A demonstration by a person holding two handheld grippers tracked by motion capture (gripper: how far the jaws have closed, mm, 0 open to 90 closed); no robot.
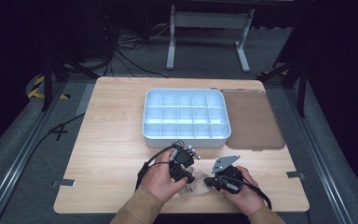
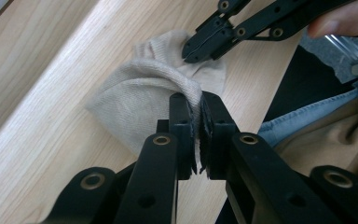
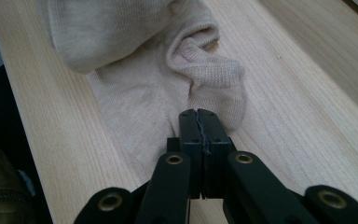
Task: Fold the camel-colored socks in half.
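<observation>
- Left gripper (image 2: pixel 199 122): jaws pinched on a fold of the beige sock (image 2: pixel 144 100); a thin ridge of knit shows between the two pads in the left gripper view.
- Right gripper (image 3: pixel 199 128): jaws pressed together, pads meeting along a thin seam. Its tips rest on the sock (image 3: pixel 168 74); from its own view I cannot tell whether any fabric is caught between them.
- In the left gripper view the right gripper (image 2: pixel 200 46) comes in from the top right, tips closed and touching the far edge of the sock.
- High view: the left gripper (image 1: pixel 186 175) and right gripper (image 1: pixel 210 182) sit close together near the front edge of the table (image 1: pixel 107 154), tips pointing toward each other, sock (image 1: pixel 196 187) between and under them.
- Sock: bunched and creased, lying on the wood just at the person's edge of the table, one part humped up, the rest flat.
- Hands: left hand (image 1: pixel 161 179) and right hand (image 1: pixel 242 191) each wrap a gripper; tan sleeves enter from the bottom.
- Farther out: a white tray (image 1: pixel 145 126) with many small compartments stands toward the middle of the table, well apart from the sock.
- Just beside the tray on its right, a brown mat (image 1: pixel 254 121) lies flat.
</observation>
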